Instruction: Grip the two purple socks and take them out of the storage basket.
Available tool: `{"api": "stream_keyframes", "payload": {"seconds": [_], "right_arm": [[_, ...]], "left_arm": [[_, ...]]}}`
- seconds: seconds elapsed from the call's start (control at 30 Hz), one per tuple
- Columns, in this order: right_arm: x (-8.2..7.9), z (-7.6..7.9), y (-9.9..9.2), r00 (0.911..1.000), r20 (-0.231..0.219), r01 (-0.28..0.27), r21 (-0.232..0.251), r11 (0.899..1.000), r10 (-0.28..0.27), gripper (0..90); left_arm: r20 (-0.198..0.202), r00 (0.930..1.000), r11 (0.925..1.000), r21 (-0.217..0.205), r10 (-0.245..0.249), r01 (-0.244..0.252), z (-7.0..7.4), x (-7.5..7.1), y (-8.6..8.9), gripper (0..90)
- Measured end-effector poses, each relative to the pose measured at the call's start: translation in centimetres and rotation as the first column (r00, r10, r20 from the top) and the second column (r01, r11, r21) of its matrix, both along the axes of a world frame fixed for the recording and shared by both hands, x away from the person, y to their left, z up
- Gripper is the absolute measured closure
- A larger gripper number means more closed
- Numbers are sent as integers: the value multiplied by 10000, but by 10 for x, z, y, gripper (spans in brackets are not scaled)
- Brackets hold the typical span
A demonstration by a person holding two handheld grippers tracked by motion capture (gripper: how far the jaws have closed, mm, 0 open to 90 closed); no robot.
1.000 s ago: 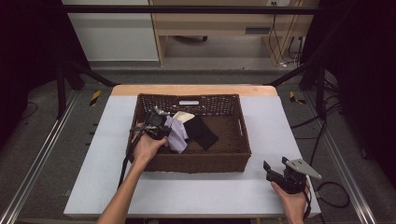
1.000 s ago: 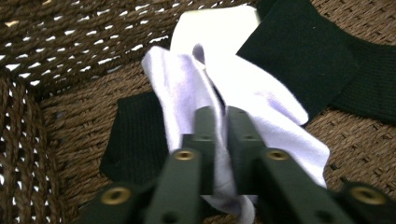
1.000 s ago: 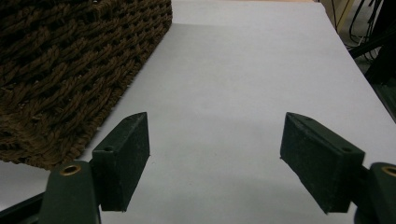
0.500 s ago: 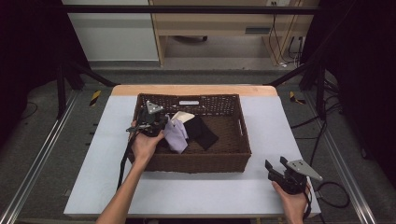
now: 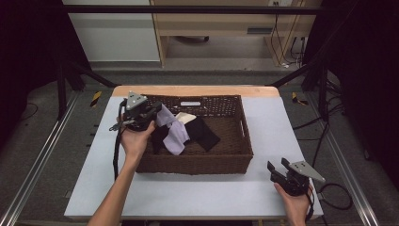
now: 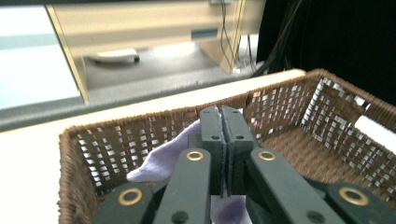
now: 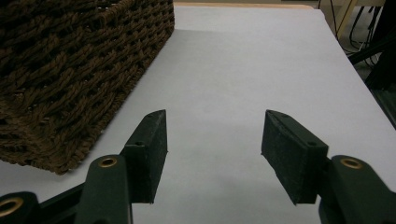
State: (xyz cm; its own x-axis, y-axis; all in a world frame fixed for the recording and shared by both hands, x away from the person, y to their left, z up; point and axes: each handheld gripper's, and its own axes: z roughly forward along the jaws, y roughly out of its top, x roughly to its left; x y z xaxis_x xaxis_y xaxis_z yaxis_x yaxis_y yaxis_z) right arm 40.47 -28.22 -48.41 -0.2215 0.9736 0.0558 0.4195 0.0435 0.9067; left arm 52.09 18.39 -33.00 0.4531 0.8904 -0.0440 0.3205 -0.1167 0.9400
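A brown wicker basket point(image 5: 197, 162) stands in the middle of the white table. My left gripper point(image 5: 154, 112) is raised above the basket's left end, shut on a lavender cloth point(image 5: 173, 132) that hangs from it into the basket. From the left gripper view, the jaws of my left gripper point(image 6: 220, 119) are pressed together with the lavender cloth point(image 6: 161, 161) bunched under them. A black cloth point(image 5: 203, 133) and a cream cloth point(image 5: 186, 117) lie inside the basket. Resting near the table's front right corner, my right gripper point(image 5: 277, 168) is open with nothing in it; my right gripper point(image 7: 213, 140) faces bare table.
The basket's corner point(image 7: 70, 84) lies left of the right gripper. A white label point(image 5: 189, 103) sits on the basket's far wall. Bare white table point(image 5: 282, 127) extends right of the basket. A wooden bench point(image 5: 226, 19) stands beyond the table.
My left gripper has lifted and moved left and toward the far side, pulling the lavender cloth up out of the pile. The right gripper has stayed in place.
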Motion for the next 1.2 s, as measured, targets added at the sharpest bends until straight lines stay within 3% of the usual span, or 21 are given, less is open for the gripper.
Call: {"api": "stream_keyframes", "payload": {"seconds": [0.13, 0.27, 0.53, 0.57, 0.77, 0.93, 1.2], "right_arm": [[0, 0, 0, 10000, -11, 2, 3, 10000, -2, 416], [0, 0, 1, 10000, 24, -8, -6, 10000, 8, 437], [-1, 0, 1, 10000, 44, -29, -43, 10000, 30, 452], [0, 0, 1, 10000, 35, -55, -47, 10000, 55, 449], [0, 0, 2, 9999, -13, -113, -159, 9998, 112, 438], [0, 0, 2, 10000, 53, -43, -143, 9999, 44, 451], [0, 0, 2, 10000, 25, -78, -170, 9998, 79, 437]], "left_arm": [[301, 9992, 9988, -400, -275, 287, 12, -13, 3, 875], [576, 9972, 9975, -479, -482, 510, 20, -23, 3, 875], [1282, 9851, 9895, -739, -1143, 1244, 44, -53, 1, 875], [1487, 9802, 9874, -701, -1304, 1419, 50, -61, 0, 875], [1858, 9656, 9809, -338, -1820, 1914, 63, -86, -5, 875], [1959, 9563, 9731, -347, -2170, 2279, 64, -101, -6, 875], [1994, 9381, 9535, -473, -2831, 2978, 63, -129, -2, 875]]}}
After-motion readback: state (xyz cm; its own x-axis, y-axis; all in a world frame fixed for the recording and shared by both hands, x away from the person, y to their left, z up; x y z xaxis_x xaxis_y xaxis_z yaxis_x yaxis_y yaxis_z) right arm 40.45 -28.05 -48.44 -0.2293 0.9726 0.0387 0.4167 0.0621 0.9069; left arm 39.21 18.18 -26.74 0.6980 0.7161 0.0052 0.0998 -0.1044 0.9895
